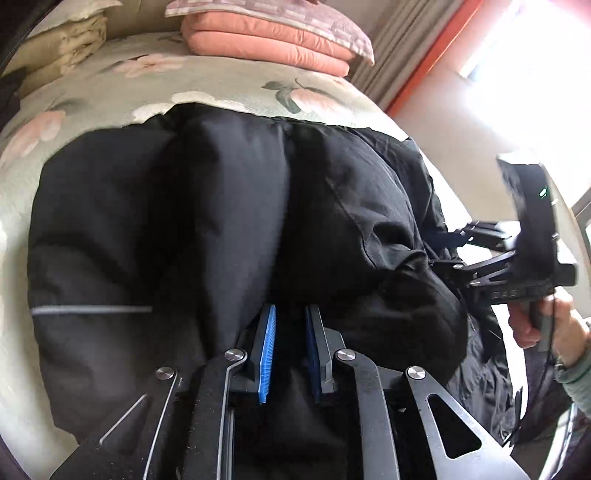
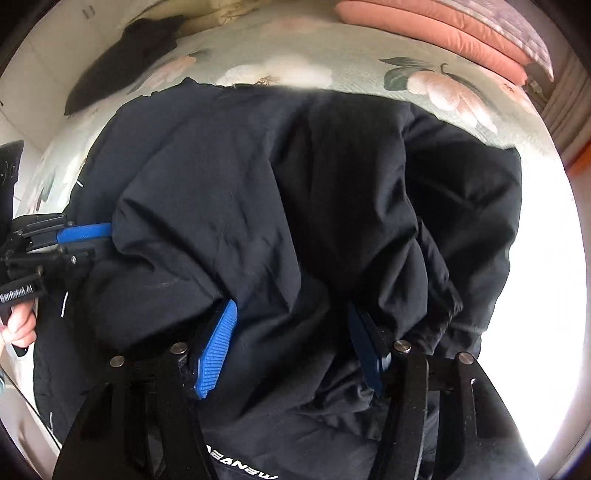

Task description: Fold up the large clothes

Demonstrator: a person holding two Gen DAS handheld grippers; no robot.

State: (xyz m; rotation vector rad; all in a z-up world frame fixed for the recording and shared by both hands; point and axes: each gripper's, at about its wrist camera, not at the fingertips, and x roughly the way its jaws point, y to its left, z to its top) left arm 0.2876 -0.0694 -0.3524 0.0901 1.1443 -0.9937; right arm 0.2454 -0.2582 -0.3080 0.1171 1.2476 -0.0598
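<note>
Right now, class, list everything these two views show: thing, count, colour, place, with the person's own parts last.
jacket: one, black, spread on the bed, bunched between both grippers
bedspread: one, pale green with pink flowers, under the jacket
folded quilt: one, salmon pink, far end
patterned pillow: one, mauve, on the quilt
cream bedding: one heap, far left
dark garment: one, black, far left corner
left gripper: blue fingers nearly shut on a jacket fold
right gripper: blue fingers apart, jacket bunched between
right hand: one, on the gripper handle
</note>
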